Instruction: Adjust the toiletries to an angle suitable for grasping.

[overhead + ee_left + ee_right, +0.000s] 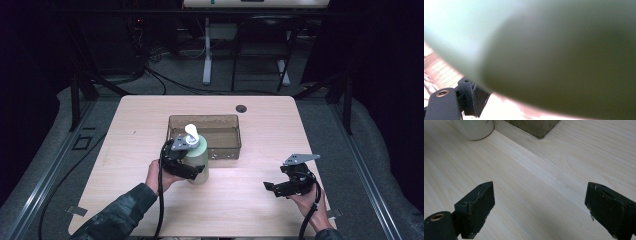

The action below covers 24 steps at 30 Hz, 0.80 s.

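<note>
Upright beside the tray point(222, 150), the pump bottle point(198, 159) sits clamped in the left gripper point(192, 169).

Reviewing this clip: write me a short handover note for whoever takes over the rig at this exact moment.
Left gripper: jaws closed around the pale green pump bottle with a white pump head, which is upright on the light wooden table, just in front of the clear brownish plastic bin.
Right gripper: open, nothing between its jaws, low over the table's right side.
Done: bottle gripped.
Left: probably moving it, perhaps into the bin, which looks empty.
</note>
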Each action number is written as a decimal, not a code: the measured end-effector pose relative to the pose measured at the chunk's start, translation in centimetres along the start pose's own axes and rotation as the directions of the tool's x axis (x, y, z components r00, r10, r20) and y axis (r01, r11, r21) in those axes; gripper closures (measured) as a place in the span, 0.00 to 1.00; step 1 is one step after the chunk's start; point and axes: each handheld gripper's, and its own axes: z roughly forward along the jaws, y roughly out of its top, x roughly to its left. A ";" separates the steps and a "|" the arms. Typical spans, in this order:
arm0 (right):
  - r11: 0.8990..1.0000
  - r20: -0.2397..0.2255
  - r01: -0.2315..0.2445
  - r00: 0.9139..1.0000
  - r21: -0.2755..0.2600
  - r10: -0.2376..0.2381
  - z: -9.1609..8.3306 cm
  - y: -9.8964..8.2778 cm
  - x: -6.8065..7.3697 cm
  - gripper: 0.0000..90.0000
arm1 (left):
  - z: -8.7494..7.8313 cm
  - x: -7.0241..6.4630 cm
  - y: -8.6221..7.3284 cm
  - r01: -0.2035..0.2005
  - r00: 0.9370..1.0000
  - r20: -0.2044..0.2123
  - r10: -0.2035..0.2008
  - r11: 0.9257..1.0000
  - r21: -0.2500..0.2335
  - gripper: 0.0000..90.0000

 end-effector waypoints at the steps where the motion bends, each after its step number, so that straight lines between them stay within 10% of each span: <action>1: 1.000 -0.002 -0.001 1.000 0.003 0.001 0.1 0.0 0.1 0.10 | -0.1 0.1 -0.1 0.008 1.000 -0.007 -0.008 1.000 0.001 0.13; 24: 0.997 0.002 0.014 1.000 0.082 -0.014 0.7 -0.1 -0.1 0.08 | -1.9 1.7 -1.3 0.078 0.992 -0.096 -0.076 0.997 0.015 0.14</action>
